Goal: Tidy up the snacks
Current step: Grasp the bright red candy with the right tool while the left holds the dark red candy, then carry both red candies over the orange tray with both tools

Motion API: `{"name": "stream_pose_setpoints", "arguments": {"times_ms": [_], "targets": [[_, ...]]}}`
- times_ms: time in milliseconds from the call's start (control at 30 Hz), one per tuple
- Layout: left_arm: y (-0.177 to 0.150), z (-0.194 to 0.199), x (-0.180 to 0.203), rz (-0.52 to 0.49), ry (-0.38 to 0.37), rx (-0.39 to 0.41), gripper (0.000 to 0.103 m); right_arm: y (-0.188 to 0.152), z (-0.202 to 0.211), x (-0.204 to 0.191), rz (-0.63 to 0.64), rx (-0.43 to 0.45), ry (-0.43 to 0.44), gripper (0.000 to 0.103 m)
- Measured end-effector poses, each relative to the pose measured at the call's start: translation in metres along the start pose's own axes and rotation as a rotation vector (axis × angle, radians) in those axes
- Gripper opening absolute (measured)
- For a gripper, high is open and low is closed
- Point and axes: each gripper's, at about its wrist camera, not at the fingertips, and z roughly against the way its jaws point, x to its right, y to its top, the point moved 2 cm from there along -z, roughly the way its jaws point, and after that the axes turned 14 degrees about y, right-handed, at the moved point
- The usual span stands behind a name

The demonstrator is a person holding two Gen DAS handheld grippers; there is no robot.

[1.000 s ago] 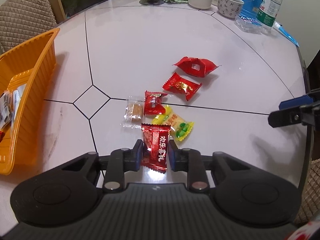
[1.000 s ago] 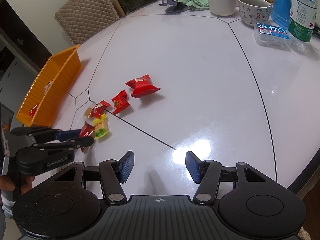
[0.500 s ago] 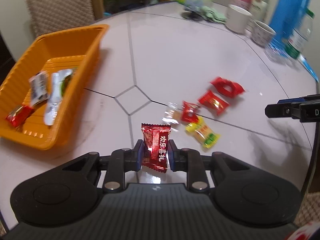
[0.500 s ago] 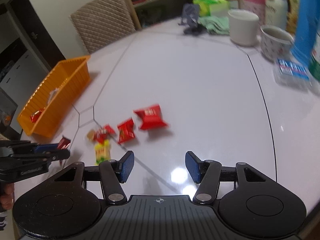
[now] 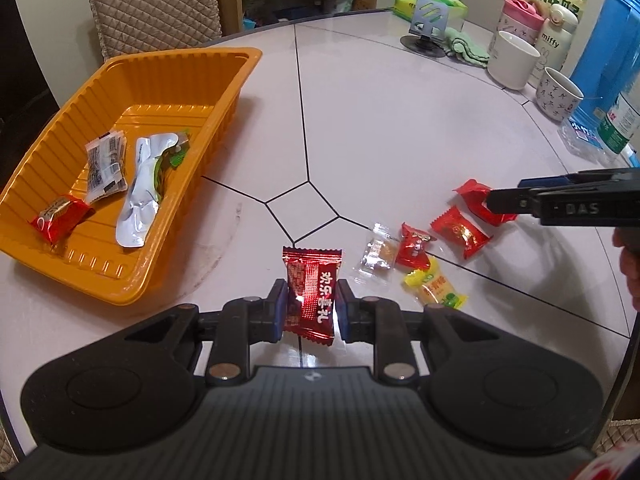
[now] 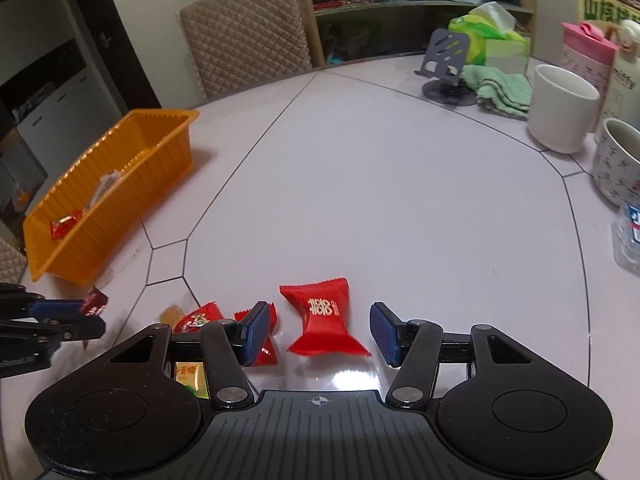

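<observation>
My left gripper (image 5: 311,312) is shut on a dark red candy packet (image 5: 310,292) and holds it above the table, right of the orange tray (image 5: 224,92). The tray holds three snack packets (image 5: 132,176). My right gripper (image 6: 320,332) is open, its fingers either side of a big red candy (image 6: 322,320) on the table. More snacks lie to its left: a small red packet (image 5: 460,232), a red candy (image 5: 414,246), a clear-wrapped biscuit (image 5: 376,256) and a yellow packet (image 5: 434,288).
At the table's far right stand a white mug (image 6: 562,108), a patterned cup (image 6: 618,160), a blue flask (image 5: 604,40), a water bottle (image 5: 622,124), a phone stand (image 6: 446,68) and a green cloth (image 6: 500,88). A quilted chair (image 6: 244,36) stands behind the tray.
My left gripper has carried the dark red packet up and left toward the tray. My right gripper has moved down and left until its open fingers flank the big red candy.
</observation>
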Motion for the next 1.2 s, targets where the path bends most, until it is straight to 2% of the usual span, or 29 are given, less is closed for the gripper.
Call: {"name": "stream_pose_setpoints", "arguments": {"times_ms": [67, 133, 300, 367, 400, 433, 800, 1200], "targets": [[0.000, -0.001, 0.000, 0.001, -0.002, -0.004, 0.022, 0.001, -0.006, 0.001, 0.009, -0.011, -0.004, 0.055], [0.001, -0.001, 0.000, 0.003, 0.000, -0.004, 0.022, 0.002, -0.012, 0.003, 0.013, -0.025, -0.006, 0.045], [0.001, -0.001, -0.001, 0.011, 0.002, -0.008, 0.022, 0.002, -0.018, 0.007, 0.010, -0.044, -0.017, 0.040], [0.001, 0.000, -0.001, 0.011, 0.003, -0.008, 0.022, 0.002, -0.019, 0.008, 0.011, -0.051, -0.019, 0.035], [0.001, 0.000, -0.001, 0.011, 0.002, -0.008, 0.022, 0.002, -0.018, 0.007, 0.013, -0.054, -0.017, 0.028], [0.001, 0.000, -0.001, 0.012, 0.003, -0.008, 0.022, 0.001, -0.018, 0.007, 0.017, -0.056, -0.019, 0.027], [-0.003, 0.015, -0.001, 0.028, -0.002, 0.009, 0.022, 0.000, 0.009, -0.007, 0.029, -0.006, -0.010, 0.025], [-0.009, 0.051, -0.017, 0.099, -0.002, 0.034, 0.022, -0.009, 0.047, -0.063, 0.061, 0.012, 0.111, 0.025]]}}
